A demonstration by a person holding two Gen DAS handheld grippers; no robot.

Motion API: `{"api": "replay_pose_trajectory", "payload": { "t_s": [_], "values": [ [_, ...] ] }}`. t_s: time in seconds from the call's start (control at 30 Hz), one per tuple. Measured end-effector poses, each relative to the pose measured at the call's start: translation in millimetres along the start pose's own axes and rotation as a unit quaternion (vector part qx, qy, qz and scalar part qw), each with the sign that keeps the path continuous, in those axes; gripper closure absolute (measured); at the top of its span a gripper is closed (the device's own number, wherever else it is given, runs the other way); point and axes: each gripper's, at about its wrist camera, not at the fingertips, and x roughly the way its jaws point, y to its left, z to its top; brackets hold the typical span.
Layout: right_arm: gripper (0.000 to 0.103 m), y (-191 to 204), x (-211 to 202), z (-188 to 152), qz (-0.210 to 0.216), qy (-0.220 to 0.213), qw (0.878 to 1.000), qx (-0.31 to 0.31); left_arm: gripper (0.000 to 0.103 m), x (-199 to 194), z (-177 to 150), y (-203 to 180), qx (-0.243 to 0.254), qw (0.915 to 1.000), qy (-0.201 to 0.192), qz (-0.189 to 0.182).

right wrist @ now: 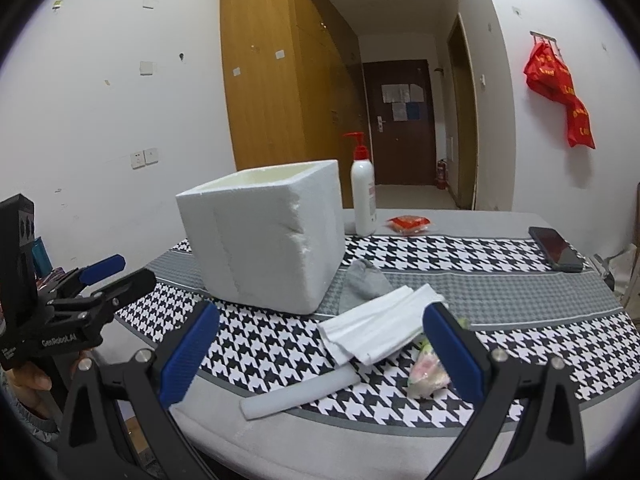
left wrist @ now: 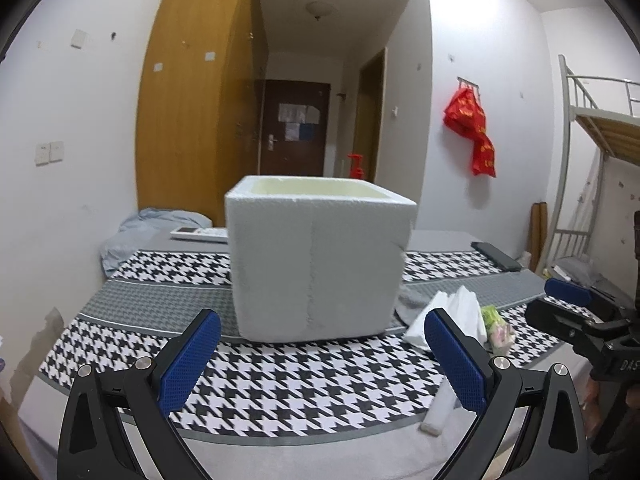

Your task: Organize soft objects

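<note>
Stock as I see it, placed from the foam box [right wrist: 262,236], open-topped on the houndstooth cloth [right wrist: 460,256]:
- Folded white tissue [right wrist: 380,326]: right of the box's near corner; limp, light; I'd pinch a folded edge.
- Grey sock [right wrist: 362,282]: touching the box's right side; floppy.
- Foam strip [right wrist: 300,394]: nearer me; springy.
- Wrapped packet [right wrist: 426,372]: beside the tissue; slippery.
- Left gripper [left wrist: 322,360], right gripper [right wrist: 320,354]: jaws spread wide, holding nothing.

Foam box [left wrist: 320,256] interior hidden; pump bottle [left wrist: 355,165] mostly occluded (left cam).
</note>
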Motion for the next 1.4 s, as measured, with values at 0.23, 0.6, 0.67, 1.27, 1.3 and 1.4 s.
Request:
{"api": "replay_pose_trajectory", "payload": {
  "t_s": [0.23,0.6,0.67,1.27,1.3,1.4],
  "values": [
    [0.0,-20.5,-8.4,-4.2,-0.034,0.001,0.999,0.016,0.001,12.1,-0.9,-17.3,0.018,0.9989,0.01,-0.042],
    [0.0,-47.6,-17.3,-17.3,-0.086,0.017,0.995,0.041,0.001,30.9,-14.7,-43.9,0.05,0.9921,0.048,-0.105],
    [0.0,-49.2,-17.1,-18.9,-0.09,0.02,0.995,0.043,0.001,33.6,-17.9,-48.7,0.057,0.9903,0.055,-0.115],
    [0.0,-65.0,3.6,-35.0,-0.109,0.063,0.991,0.052,0.001,65.0,-42.5,-76.5,0.102,0.9697,0.137,-0.175],
    [0.0,-66.0,4.6,-35.7,-0.109,0.065,0.991,0.053,0.001,66.3,-43.5,-77.4,0.104,0.9688,0.14,-0.176],
    [0.0,-68.1,6.2,-36.8,-0.109,0.068,0.99,0.055,0.001,69.2,-46.9,-79.8,0.112,0.9663,0.148,-0.178]
  ]
}}
